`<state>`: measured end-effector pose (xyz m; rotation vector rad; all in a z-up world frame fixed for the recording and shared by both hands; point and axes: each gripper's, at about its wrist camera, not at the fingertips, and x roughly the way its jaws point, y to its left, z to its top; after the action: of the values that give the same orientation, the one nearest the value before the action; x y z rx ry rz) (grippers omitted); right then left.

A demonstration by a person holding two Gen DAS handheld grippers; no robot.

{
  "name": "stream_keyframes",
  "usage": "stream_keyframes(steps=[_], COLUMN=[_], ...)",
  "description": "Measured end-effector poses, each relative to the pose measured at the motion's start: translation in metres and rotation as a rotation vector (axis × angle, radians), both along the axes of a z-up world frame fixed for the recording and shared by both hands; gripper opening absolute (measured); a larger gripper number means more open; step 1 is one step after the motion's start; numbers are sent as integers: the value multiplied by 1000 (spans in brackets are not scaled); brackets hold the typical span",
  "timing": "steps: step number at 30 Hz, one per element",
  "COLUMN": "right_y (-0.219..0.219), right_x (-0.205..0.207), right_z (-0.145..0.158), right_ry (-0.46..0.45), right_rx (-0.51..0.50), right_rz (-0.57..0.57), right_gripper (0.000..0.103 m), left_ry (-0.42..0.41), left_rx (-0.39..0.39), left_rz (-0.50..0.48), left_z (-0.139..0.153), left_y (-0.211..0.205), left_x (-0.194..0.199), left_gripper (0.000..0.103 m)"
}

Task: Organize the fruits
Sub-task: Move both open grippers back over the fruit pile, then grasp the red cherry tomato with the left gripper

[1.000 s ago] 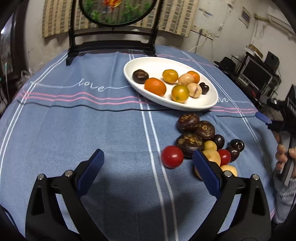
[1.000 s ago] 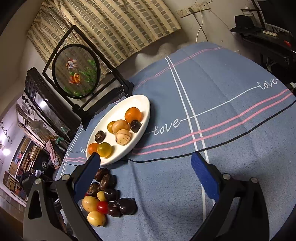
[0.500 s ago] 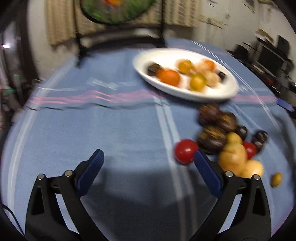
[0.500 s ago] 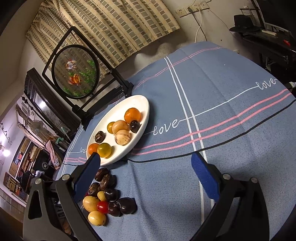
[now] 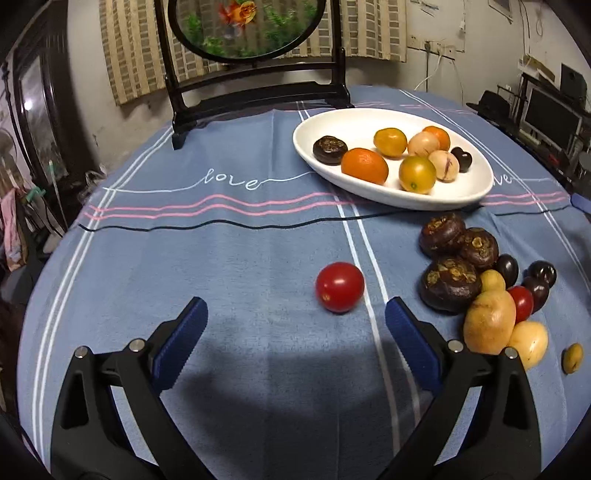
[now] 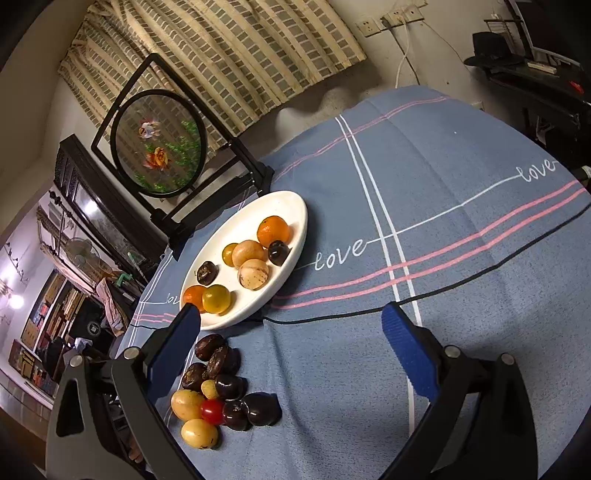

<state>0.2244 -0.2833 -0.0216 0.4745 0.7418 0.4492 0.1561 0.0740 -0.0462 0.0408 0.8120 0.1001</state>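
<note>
A lone red cherry tomato (image 5: 340, 287) lies on the blue tablecloth just ahead of my left gripper (image 5: 295, 332), which is open and holds nothing. To its right sits a loose pile of dark, yellow and red fruits (image 5: 480, 284), also in the right wrist view as a fruit pile (image 6: 218, 395). The white oval plate (image 5: 461, 195) at the back right carries several fruits, among them an orange (image 5: 364, 166). My right gripper (image 6: 291, 336) hangs open and empty over the cloth, with the plate (image 6: 291, 254) ahead to its left.
A black-framed round decorative screen (image 5: 251, 29) stands at the table's far edge, behind the plate. A small yellow fruit (image 5: 572, 357) lies apart at the right. Bare blue cloth (image 6: 443, 221) stretches right of the plate. Desks with monitors (image 5: 546, 114) stand beyond the table.
The left gripper has swung left, so the red tomato now lies between its fingers' line rather than beside the right finger. The right gripper has barely moved.
</note>
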Motion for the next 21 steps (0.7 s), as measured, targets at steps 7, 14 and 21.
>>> stream_keyframes(steps=[7,14,21], right_y=[8,12,23], right_x=[1,1,-1], right_z=[-1,-2,-1], right_ry=[1,-2,-11], right_rx=[-29,-42,-91], right_rz=[22,38,70], right_gripper=[99,99,99], left_ry=[16,48,64], left_rx=[19,-18,71], left_rz=[-69,-121,-119], left_z=[-6,-11,-16], left_y=[-11,-16,-31], left_x=[17,22,22], left_gripper=[64,31,31])
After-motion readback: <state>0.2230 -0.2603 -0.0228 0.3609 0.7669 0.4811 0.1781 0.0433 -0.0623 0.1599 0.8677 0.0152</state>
